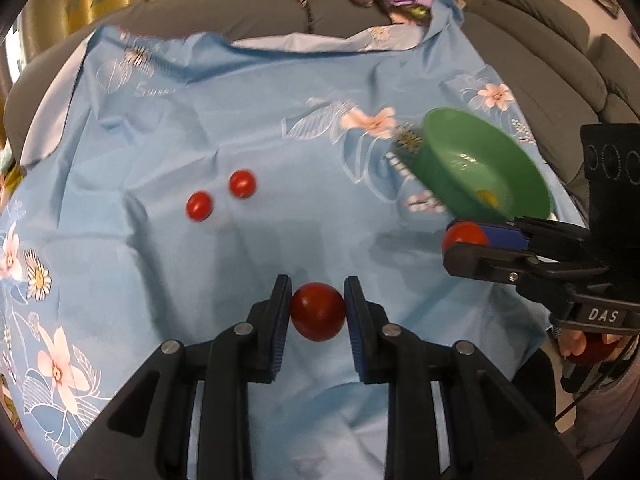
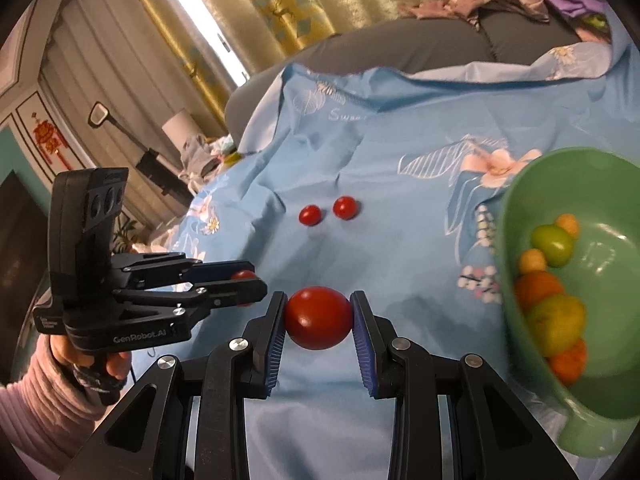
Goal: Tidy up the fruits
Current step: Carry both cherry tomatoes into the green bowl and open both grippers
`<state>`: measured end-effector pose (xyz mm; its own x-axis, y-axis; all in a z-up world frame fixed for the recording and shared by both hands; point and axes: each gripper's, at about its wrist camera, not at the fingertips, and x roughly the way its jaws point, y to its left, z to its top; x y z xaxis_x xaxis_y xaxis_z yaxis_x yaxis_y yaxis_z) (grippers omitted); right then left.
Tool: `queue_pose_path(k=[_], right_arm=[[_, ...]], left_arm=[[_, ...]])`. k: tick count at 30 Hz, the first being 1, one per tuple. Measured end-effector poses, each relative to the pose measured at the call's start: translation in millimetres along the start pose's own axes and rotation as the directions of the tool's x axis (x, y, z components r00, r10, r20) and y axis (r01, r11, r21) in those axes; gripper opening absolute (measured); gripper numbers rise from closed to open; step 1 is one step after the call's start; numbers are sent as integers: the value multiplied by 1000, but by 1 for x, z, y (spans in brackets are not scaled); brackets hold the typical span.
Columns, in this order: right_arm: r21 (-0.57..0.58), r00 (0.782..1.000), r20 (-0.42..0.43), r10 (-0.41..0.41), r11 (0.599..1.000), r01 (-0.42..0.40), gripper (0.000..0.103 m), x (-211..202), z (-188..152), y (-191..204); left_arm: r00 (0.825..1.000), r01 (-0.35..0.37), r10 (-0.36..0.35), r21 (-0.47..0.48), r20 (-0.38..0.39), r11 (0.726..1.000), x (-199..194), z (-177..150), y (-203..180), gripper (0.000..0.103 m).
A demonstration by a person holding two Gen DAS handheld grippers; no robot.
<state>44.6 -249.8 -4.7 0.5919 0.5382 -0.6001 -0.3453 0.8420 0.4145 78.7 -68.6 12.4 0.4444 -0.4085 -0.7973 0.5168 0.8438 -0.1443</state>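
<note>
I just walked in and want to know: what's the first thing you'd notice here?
Two black grippers each pinch a red tomato: the left gripper holds its tomato over the blue flowery cloth, and the right gripper holds another tomato. A green bowl of orange, yellow and green fruit sits at the right, and two loose tomatoes lie mid-cloth.

Two loose tomatoes (image 1: 221, 195) side by side on the cloth (image 1: 256, 128) ahead of my fingers, bowl (image 1: 524, 160) off to my right on the same cloth, fruit (image 2: 554, 322) heaped inside it, sofa (image 1: 224, 20) behind the cloth
</note>
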Motion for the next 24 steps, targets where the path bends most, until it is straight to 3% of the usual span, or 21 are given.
queue_pose_path(k=[11,24], right_arm=[[38,994,98,-44,998,41,34,-44,0,-18],[107,979,176,-108,990,90,34,-86,-3,-56]], left_arm=[[997,44,-50,80,63,996,-10,24,-51,26],[993,83,-98,181,73,980,7,61,-106,27]])
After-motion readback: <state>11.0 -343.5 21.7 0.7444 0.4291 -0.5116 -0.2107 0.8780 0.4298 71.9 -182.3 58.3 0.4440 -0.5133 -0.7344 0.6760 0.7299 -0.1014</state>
